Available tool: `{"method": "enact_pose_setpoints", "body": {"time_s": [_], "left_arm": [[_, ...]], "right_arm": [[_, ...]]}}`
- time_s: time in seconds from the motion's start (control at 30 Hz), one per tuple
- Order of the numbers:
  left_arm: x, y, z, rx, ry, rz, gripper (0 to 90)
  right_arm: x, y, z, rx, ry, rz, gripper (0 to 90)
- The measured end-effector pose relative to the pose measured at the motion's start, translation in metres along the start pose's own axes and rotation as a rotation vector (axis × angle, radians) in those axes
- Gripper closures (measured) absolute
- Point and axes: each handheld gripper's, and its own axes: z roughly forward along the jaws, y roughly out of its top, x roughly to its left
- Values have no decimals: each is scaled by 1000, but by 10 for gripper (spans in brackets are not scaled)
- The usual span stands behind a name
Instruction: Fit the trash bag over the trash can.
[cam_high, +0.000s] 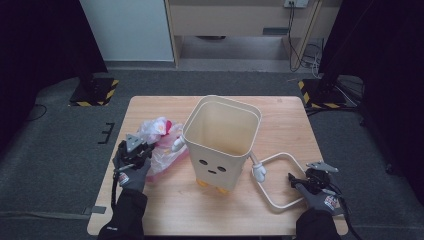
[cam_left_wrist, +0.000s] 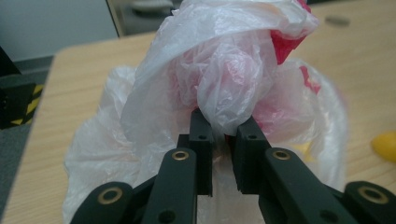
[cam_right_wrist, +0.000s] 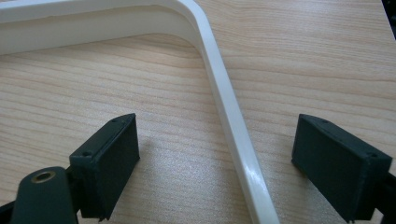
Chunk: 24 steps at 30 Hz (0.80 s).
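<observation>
A crumpled white and pink plastic bag (cam_high: 161, 136) lies on the wooden table (cam_high: 165, 210), left of a cream bin (cam_high: 216, 165) with a face on its front. My left gripper (cam_high: 146, 150) is shut on a fold of the bag (cam_left_wrist: 224, 60); in the left gripper view the jaws (cam_left_wrist: 224, 128) pinch the film between them. A white rounded frame (cam_high: 280, 156) lies flat to the right of the bin. My right gripper (cam_high: 299, 179) stands open astride the frame's right bar (cam_right_wrist: 229, 107), with its pads (cam_right_wrist: 109, 154) apart from it on both sides.
The bin stands upright with its mouth open, on yellow feet (cam_high: 202, 183), and has a small white hand (cam_high: 259, 172) by the frame. Black stands with striped bases sit on the floor at back left (cam_high: 92, 92) and back right (cam_high: 320, 95). Bare tabletop lies along the front edge.
</observation>
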Motion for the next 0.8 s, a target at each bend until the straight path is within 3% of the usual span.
{"method": "enact_pose_setpoints", "body": {"time_s": [0.27, 0.4, 0.67, 0.8], "left_arm": [[13, 34, -47, -197, 10, -52, 792], [13, 52, -70, -289, -2, -72, 794], [-1, 90, -109, -445, -54, -81, 794], [-14, 106, -124, -514, -77, -59, 793]], "right_arm": [[1, 0, 0, 0, 0, 13, 147], [1, 0, 0, 0, -2, 12, 146], [2, 0, 1, 1, 5, 9, 135], [2, 1, 1, 1, 7, 6, 135]]}}
